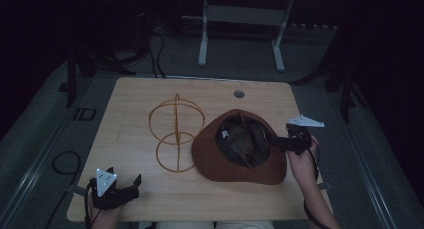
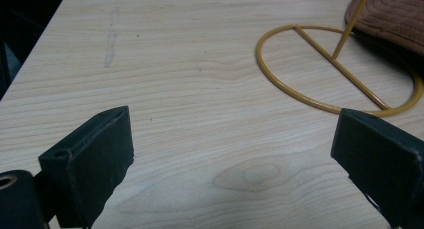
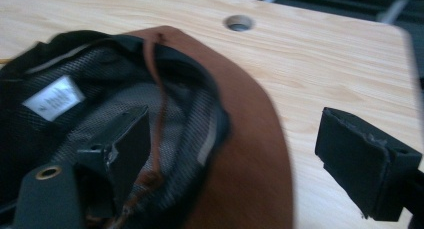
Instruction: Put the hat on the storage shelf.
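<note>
On the wooden table (image 1: 135,96), a brown hat (image 1: 239,165) lies crown-down at about four o'clock from the table's middle, touching the yellow wire stand (image 1: 176,131) at its nine o'clock. It looks light, soft and floppy, so the stiffer brim edge seems the best hold. The right gripper (image 3: 235,154) straddles that brim at three o'clock, jaws apart, one inside the mesh lining; the left gripper (image 2: 232,154) rests spread wide and empty at seven o'clock.

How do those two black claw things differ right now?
The left gripper rests by the near table edge, jaws around nothing; the right gripper reaches to the brown hat, one jaw inside its crown, one outside the brim. Both are open.
</note>
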Action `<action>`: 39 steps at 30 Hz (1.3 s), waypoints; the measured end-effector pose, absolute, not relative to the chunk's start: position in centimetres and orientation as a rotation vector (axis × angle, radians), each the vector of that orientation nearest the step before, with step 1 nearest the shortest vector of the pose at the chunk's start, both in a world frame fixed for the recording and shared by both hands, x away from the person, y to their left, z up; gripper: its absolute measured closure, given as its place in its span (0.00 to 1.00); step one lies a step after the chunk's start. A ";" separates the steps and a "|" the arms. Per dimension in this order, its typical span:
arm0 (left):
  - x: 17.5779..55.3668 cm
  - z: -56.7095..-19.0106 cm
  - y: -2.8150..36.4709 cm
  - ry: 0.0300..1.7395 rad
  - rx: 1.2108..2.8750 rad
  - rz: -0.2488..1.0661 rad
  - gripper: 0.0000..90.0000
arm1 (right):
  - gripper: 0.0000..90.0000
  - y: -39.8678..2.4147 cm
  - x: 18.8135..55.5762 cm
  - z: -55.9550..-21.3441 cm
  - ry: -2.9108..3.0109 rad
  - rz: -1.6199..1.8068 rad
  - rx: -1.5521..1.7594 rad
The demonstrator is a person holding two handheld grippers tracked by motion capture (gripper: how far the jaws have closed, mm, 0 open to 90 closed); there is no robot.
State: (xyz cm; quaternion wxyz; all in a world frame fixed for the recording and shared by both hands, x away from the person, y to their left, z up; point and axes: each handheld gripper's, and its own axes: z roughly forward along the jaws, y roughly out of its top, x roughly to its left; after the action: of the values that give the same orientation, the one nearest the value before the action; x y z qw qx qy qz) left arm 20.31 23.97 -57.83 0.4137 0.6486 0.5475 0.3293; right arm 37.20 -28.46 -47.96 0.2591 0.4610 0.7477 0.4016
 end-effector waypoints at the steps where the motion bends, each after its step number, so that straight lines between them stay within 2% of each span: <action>1: 20.3 -57.8 23.9 1.371 1.637 0.830 0.04 | 0.16 -27.7 38.1 -48.1 2.058 1.086 1.231; 8: 20.3 -57.8 23.8 1.359 1.646 0.814 0.05 | 0.16 -26.3 40.5 -48.4 2.172 1.128 1.198; 11: 20.3 -57.8 23.8 1.358 1.649 0.812 0.05 | 0.22 -25.4 42.0 -48.7 2.244 1.065 1.186; 14: 20.3 -57.8 23.8 1.354 1.648 0.809 0.05 | 0.23 -25.3 42.3 -48.9 2.246 1.040 1.185; 15: 20.2 -57.8 23.7 1.350 1.653 0.800 0.05 | 0.30 -25.0 43.4 -49.5 2.262 0.962 1.181; 16: 20.2 -57.8 23.7 1.350 1.653 0.800 0.05 | 0.33 -25.0 43.6 -49.7 2.266 0.960 1.179; 26: 20.3 -57.8 23.5 1.351 1.686 0.795 0.05 | 0.45 -23.6 45.8 -51.4 2.309 0.844 1.219; 29: 20.4 -57.9 23.5 1.354 1.692 0.792 0.05 | 0.46 -23.3 46.0 -51.7 2.310 0.816 1.221; 32: 20.3 -57.9 23.4 1.355 1.692 0.789 0.05 | 0.58 -23.2 46.2 -52.5 2.317 0.780 1.239; 39: 20.4 -58.0 23.2 1.355 1.707 0.784 0.05 | 0.68 -22.7 45.9 -53.4 2.324 0.642 1.167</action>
State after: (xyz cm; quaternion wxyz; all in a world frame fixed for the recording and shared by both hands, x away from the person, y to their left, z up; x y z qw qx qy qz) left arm 20.42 23.16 -57.98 0.4011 0.6750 0.5361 0.3101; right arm 45.92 -22.72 -53.40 0.2296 0.4241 0.8444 0.2332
